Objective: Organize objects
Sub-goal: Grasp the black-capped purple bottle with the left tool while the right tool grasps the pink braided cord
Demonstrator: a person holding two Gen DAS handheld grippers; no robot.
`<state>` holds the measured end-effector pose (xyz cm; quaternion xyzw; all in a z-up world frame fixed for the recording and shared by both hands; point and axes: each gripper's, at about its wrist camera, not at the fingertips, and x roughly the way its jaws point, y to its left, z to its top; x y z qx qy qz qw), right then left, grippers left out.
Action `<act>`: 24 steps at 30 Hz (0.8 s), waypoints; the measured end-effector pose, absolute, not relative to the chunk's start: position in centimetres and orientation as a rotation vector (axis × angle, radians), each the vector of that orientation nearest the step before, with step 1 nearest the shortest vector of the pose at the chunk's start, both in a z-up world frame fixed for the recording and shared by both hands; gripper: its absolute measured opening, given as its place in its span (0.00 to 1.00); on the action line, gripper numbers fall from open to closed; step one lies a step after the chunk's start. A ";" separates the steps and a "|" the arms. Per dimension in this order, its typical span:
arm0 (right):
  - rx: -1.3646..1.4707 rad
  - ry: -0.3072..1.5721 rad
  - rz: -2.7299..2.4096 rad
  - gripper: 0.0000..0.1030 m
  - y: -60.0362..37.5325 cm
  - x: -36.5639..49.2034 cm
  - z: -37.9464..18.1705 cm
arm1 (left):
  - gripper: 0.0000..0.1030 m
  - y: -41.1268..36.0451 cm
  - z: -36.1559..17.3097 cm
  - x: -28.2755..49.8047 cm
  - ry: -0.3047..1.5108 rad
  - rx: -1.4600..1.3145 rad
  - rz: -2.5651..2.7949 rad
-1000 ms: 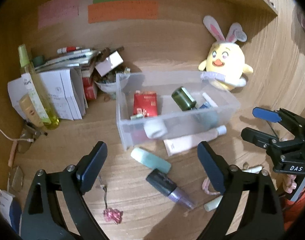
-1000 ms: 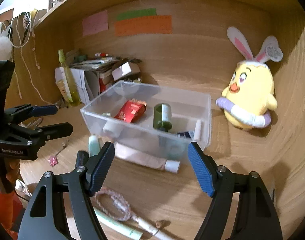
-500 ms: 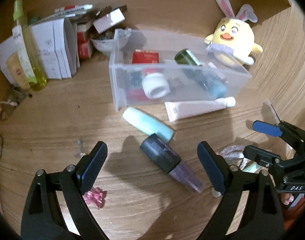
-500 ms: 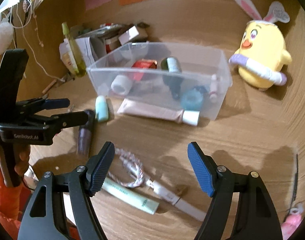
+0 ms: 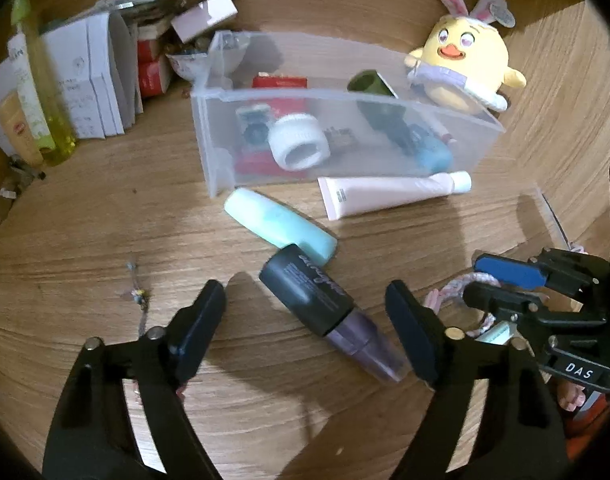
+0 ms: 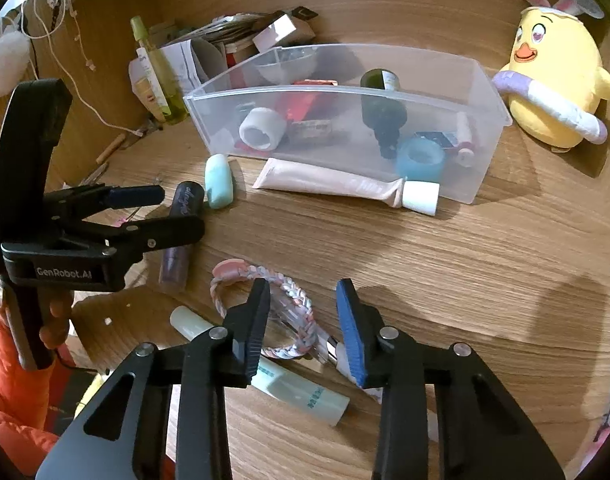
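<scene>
Since the earlier frames both grippers have come down toward the wooden desk (image 5: 85, 216). The left gripper (image 5: 305, 312) now brackets the dark purple-tipped bottle (image 5: 325, 308), jaws closing but clear of it. The right gripper (image 6: 303, 312) has narrowed markedly and is closing around the braided cord (image 6: 293, 296); contact appears not yet made, though the pads partly hide it. The clear bin (image 6: 481, 160) stands unmoved behind them.

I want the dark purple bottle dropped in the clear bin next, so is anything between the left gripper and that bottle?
Nothing visible. The left gripper, its jaws closing, already straddles the dark purple bottle, which lies on the desk. The mint tube touches the bottle's cap end, toward the clear bin.
</scene>
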<state>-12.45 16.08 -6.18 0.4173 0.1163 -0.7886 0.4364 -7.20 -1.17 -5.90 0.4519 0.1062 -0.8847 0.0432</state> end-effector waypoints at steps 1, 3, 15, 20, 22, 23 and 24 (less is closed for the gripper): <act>1.039 0.282 -1.955 0.23 16.0 -12.5 -6.2 | 0.75 -1.0 -5.9 -7.2 0.315 1.381 -2.700; 1.039 0.273 -1.945 0.17 15.9 -12.5 -6.1 | 0.74 -0.9 -5.9 -7.2 0.322 1.387 -2.701; 0.973 0.246 -1.960 0.08 15.5 -12.4 -4.6 | 0.44 -1.5 -5.7 -7.2 0.385 1.350 -2.687; 0.931 0.235 -1.960 0.08 14.8 -12.3 -3.4 | 0.41 -1.9 -5.5 -6.5 0.431 1.315 -2.683; 0.916 0.232 -1.964 0.08 14.6 -12.3 -3.0 | 0.25 -1.9 -5.2 -6.2 0.437 1.305 -2.693; 0.911 0.231 -1.964 0.08 14.5 -12.3 -2.8 | 0.25 -2.0 -4.9 -6.1 0.440 1.298 -2.700; 0.903 0.234 -1.963 0.08 14.4 -12.3 -2.7 | 0.25 -2.0 -4.7 -6.0 0.429 1.282 -2.702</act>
